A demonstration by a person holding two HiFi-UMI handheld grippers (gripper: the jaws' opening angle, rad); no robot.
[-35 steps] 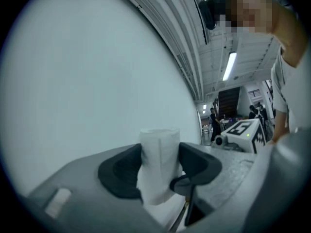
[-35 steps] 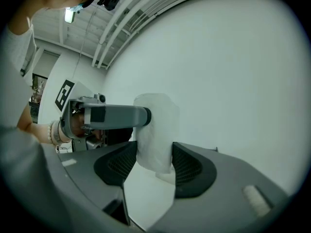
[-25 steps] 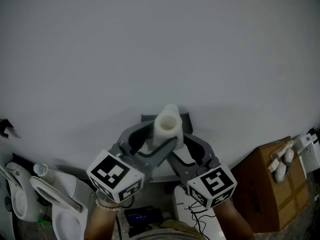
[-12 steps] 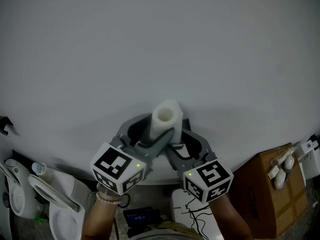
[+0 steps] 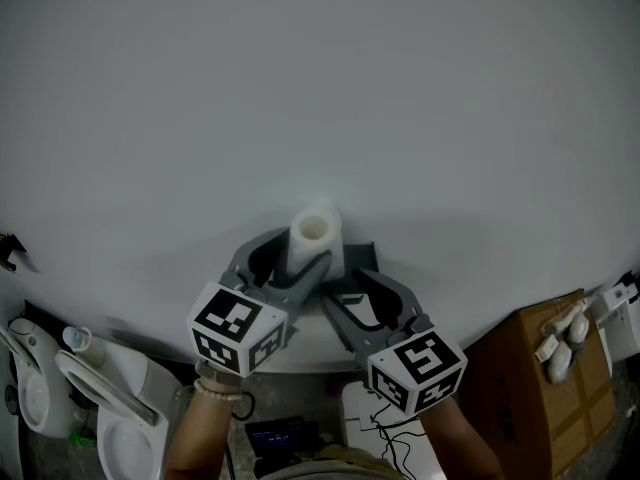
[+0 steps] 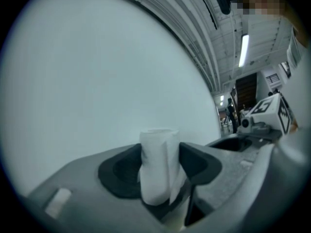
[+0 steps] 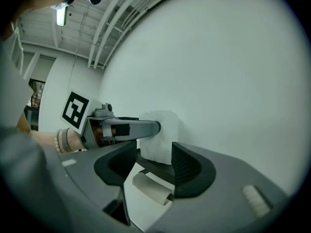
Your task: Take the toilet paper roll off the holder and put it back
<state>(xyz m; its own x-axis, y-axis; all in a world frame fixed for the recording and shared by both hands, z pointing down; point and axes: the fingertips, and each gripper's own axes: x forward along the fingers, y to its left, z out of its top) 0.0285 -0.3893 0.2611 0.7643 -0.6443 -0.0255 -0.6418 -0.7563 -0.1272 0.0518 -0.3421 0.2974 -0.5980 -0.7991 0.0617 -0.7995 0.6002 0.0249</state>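
The left tool (image 5: 306,255) grips the roll (image 5: 314,230). In the left gripper view its dark pads (image 6: 194,161) press on both sides of the white paper. The roll stands upright between them, and a loose flap of paper hangs at its lower right. From the head view the roll's hollow end faces up. It is held up in front of the plain wall (image 5: 320,88), just left of the dark holder (image 5: 364,254). I cannot tell whether roll and holder touch.

The right tool (image 5: 342,290) is open, its jaws wide apart and gripping nothing. It sits just right of and below the left tool, with its tips near the holder. In the right gripper view the roll shows past the gap between its jaws, with one finger of the left tool across the roll's left side. Lower in that gap lies a short pale tube (image 7: 151,188) over a white surface.

A box (image 5: 540,368) stands at the lower right and a toilet (image 5: 120,418) at the lower left, both well below the tools.
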